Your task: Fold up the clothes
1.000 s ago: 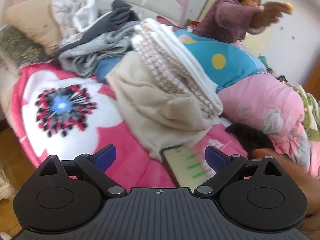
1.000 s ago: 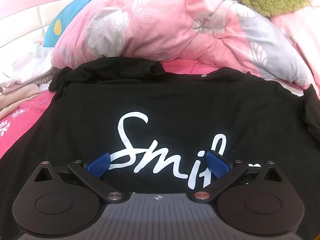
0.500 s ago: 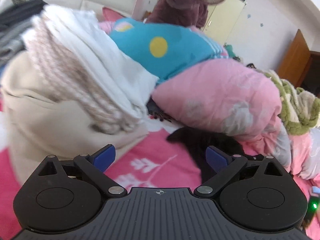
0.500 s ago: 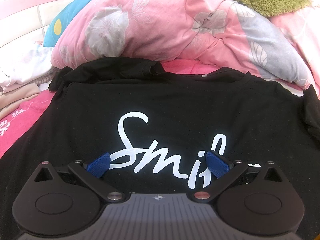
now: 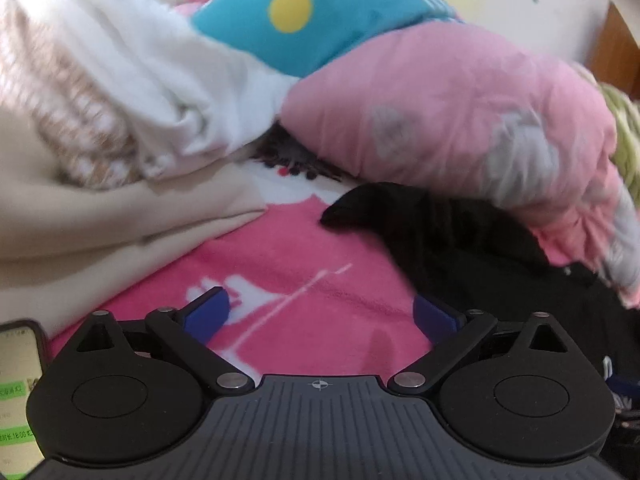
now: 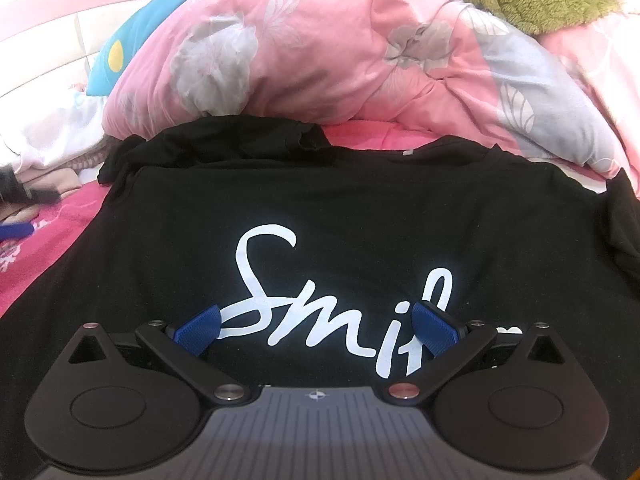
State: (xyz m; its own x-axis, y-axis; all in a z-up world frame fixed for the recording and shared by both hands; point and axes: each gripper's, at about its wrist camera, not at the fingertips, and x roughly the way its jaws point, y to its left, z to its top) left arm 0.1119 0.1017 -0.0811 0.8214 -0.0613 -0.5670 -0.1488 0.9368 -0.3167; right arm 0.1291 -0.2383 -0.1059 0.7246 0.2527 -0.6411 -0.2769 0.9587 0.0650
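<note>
Black T-shirt (image 6: 360,216) spread flat, print side up (white script lettering), on the pink bedspread (image 5: 296,252), its collar end against a pink floral quilt (image 6: 320,52). Right claw (image 6: 316,326) wide open above the print, holding nothing. Left claw (image 5: 320,314) wide open and empty over the bedspread, just beside the shirt's left sleeve (image 5: 360,210). Folded garments (image 5: 100,112) stacked at left; phone (image 5: 18,396) at lower left.

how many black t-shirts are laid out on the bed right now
1. The black t-shirt lies flat, print up, in front of the right gripper, against the pink quilt. Its sleeve shows in the left view. Others may be hidden in the clothes pile.
</note>
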